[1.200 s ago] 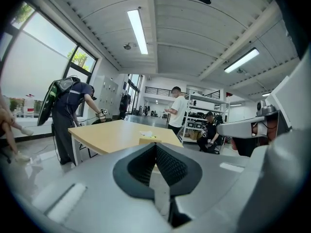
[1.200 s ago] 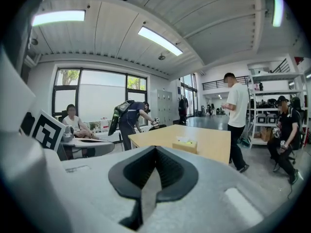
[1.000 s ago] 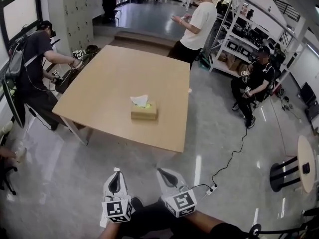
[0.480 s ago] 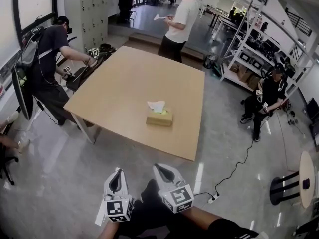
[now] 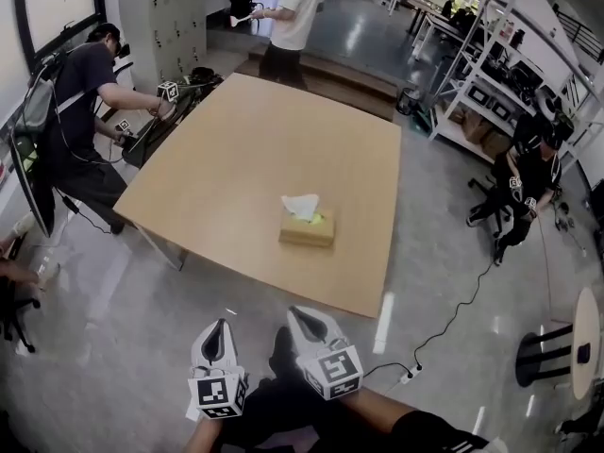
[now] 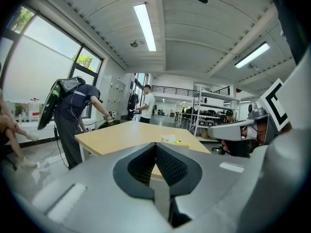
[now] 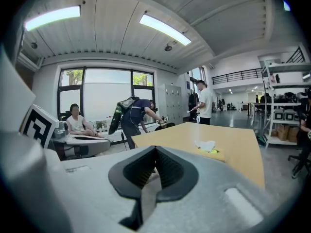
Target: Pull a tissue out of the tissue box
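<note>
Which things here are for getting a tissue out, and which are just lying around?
For the job:
- tissue box on the table
- tissue sticking out of its top
- left tongs and right tongs, both shut and empty

Just there:
- power strip on the floor
- shelves
- small round table
</note>
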